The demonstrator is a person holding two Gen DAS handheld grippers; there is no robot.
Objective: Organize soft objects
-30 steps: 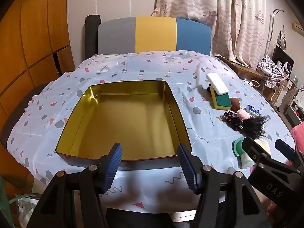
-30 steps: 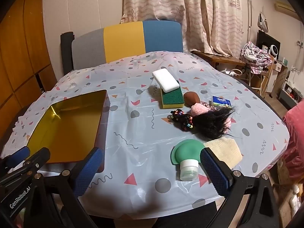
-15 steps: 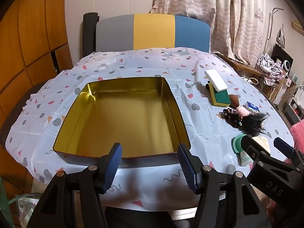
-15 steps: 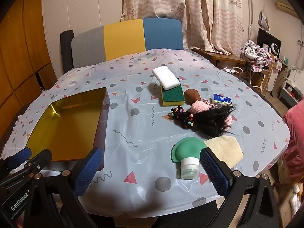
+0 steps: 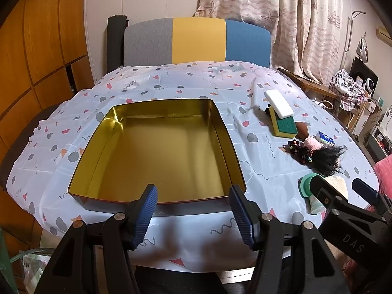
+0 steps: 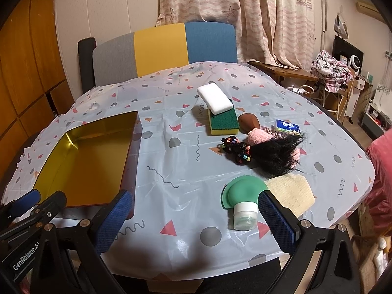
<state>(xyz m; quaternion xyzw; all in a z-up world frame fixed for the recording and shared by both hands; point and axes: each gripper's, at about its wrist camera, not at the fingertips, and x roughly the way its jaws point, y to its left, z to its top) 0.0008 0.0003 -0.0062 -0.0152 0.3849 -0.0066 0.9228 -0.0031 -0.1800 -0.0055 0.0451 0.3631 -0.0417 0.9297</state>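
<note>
A gold tin tray (image 5: pixel 156 147) lies open on the patterned tablecloth, just beyond my left gripper (image 5: pixel 193 214), which is open and holds nothing. To the right lie the soft things: a white sponge (image 6: pixel 215 96) resting on a green-and-yellow scouring sponge (image 6: pixel 224 122), a brown makeup sponge (image 6: pixel 248 122), a pink fluffy piece (image 6: pixel 257 137), a bunch of hair ties (image 6: pixel 235 149), a black hair tuft (image 6: pixel 276 154) and a cream cloth (image 6: pixel 291 191). My right gripper (image 6: pixel 196 220) stands wide open above the table's near edge. A green squeeze bottle (image 6: pixel 242 196) lies just beyond its right finger.
A blue Tempo tissue pack (image 6: pixel 287 126) lies behind the hair tuft. A grey, yellow and blue chair back (image 6: pixel 161 49) stands at the table's far side. Wooden cupboards line the left wall. Curtains and cluttered furniture fill the right. Bare tablecloth (image 6: pixel 171 122) separates tray and objects.
</note>
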